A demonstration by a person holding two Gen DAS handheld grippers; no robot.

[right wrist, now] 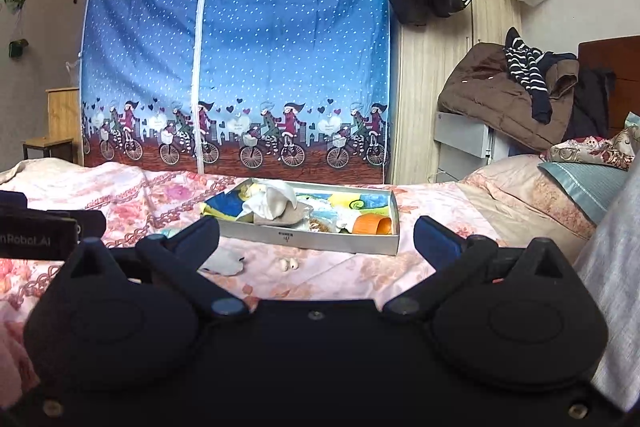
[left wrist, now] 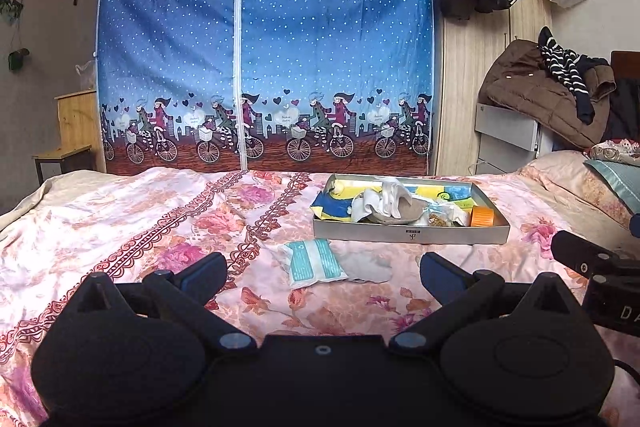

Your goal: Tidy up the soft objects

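Note:
A shallow grey tray (left wrist: 408, 233) lies on the floral bed cover and holds white cloths (left wrist: 386, 201), a tan soft piece, yellow-blue fabric and an orange roll (left wrist: 482, 215). In front of it lie a teal-and-white tissue pack (left wrist: 314, 263) and a grey cloth (left wrist: 366, 267). My left gripper (left wrist: 324, 277) is open and empty, just short of the pack. My right gripper (right wrist: 316, 237) is open and empty, in front of the tray (right wrist: 320, 241). The grey cloth (right wrist: 226, 263) shows by its left finger. Two small white beads (right wrist: 289, 264) lie below the tray.
A blue fabric wardrobe (left wrist: 264, 43) stands behind the bed. Pillows (right wrist: 560, 183) and a pile of coats (left wrist: 548, 95) are at the right. A wooden stand (left wrist: 76, 131) is at the left. The right gripper's body (left wrist: 600, 267) shows at the left view's right edge.

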